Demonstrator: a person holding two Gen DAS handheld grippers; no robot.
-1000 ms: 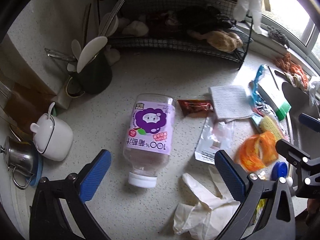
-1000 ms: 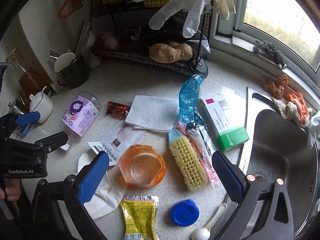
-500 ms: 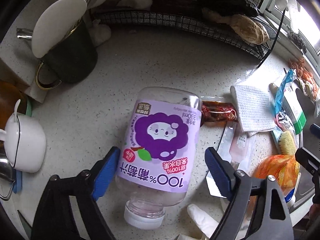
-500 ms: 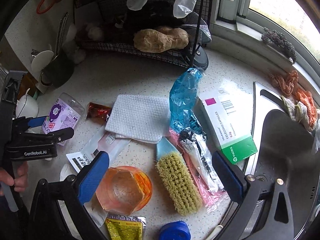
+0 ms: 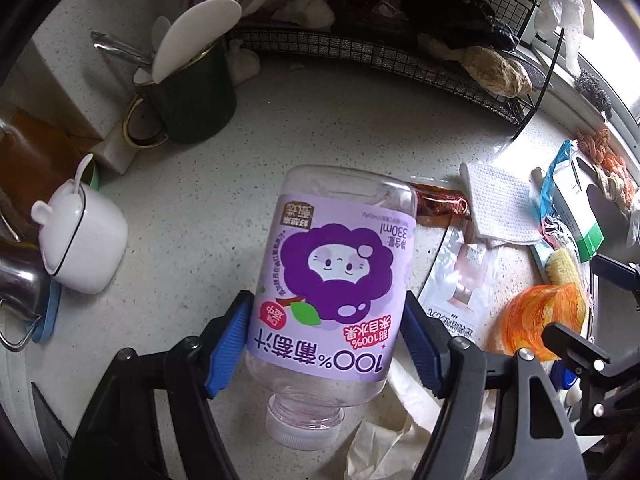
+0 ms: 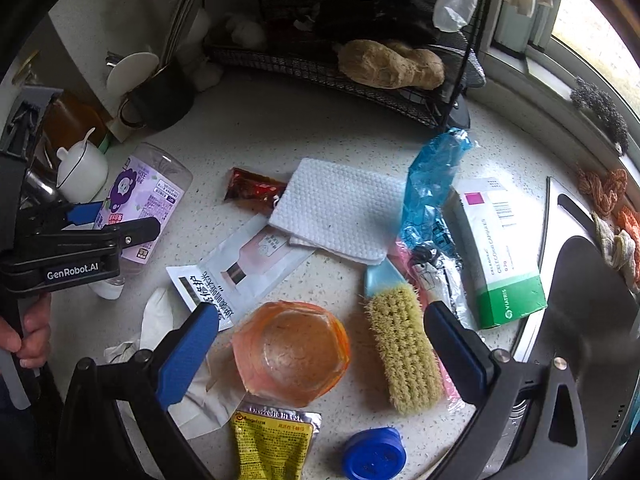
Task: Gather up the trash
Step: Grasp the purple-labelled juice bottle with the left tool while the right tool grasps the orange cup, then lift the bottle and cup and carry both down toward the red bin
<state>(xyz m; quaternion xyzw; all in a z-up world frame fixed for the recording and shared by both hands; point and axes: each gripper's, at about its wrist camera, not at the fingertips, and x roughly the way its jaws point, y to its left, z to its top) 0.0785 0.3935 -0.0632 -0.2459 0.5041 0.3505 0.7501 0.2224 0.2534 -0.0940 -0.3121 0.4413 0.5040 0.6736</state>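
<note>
- Juice bottle (image 5: pixel 332 292), empty, lies beside the white sugar pot (image 5: pixel 80 240): light, slick, squashy.
- Left gripper (image 5: pixel 326 340), jaws just closing, pads touching its labelled middle.
- Right gripper (image 6: pixel 320 344) gapes empty.

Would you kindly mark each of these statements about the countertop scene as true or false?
1. The left tool has its pads on either side of the juice bottle, and its jaws have just been closing. True.
2. The juice bottle stands upright. False: it lies on its side, white cap toward the camera.
3. The right tool is open, with the orange cup in front of it. True.
4. The scrub brush sits inside the sink. False: it lies on the counter beside the sink.
5. The green and white box lies on the white paper towel. False: a blue plastic bag lies between them.
</note>
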